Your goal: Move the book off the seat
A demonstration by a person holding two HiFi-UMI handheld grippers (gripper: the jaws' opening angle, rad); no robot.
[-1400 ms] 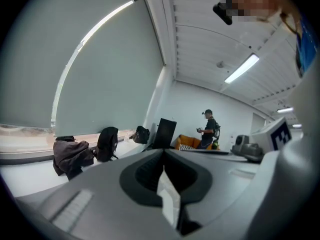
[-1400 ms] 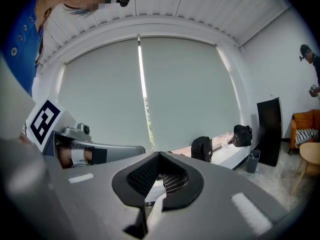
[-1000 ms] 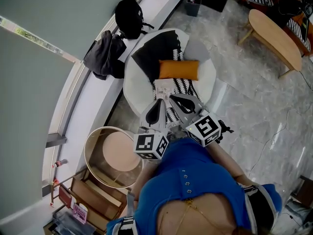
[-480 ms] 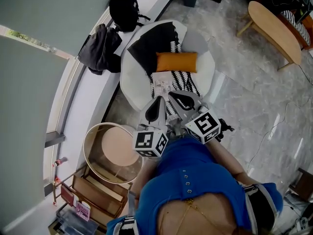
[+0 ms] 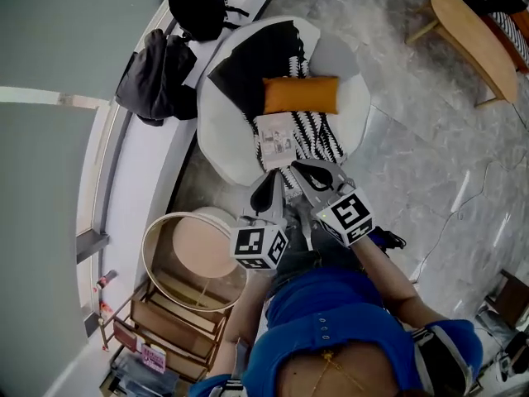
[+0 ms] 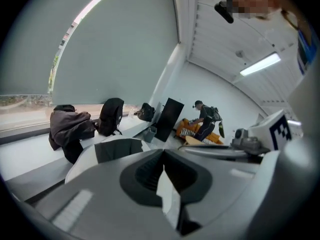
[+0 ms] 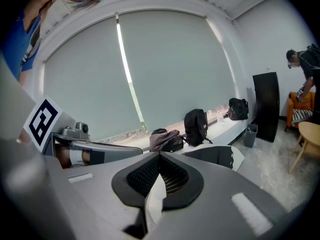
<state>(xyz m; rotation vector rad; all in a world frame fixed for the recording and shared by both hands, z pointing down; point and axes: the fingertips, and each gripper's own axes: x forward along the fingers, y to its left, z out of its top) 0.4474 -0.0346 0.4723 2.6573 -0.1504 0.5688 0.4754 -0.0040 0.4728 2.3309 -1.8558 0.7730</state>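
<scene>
Left gripper [image 5: 271,179], right gripper [image 5: 299,169]: both jaws together, empty, at seat's [image 5: 221,143] 6 o'clock edge; book [image 5: 277,137] on seat, 12 o'clock from them.

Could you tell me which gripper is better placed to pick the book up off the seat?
Left, narrowly. The left gripper sits just short of the book and points straight at it; the right gripper is beside it, over the striped throw. Both are shut and empty.
</scene>
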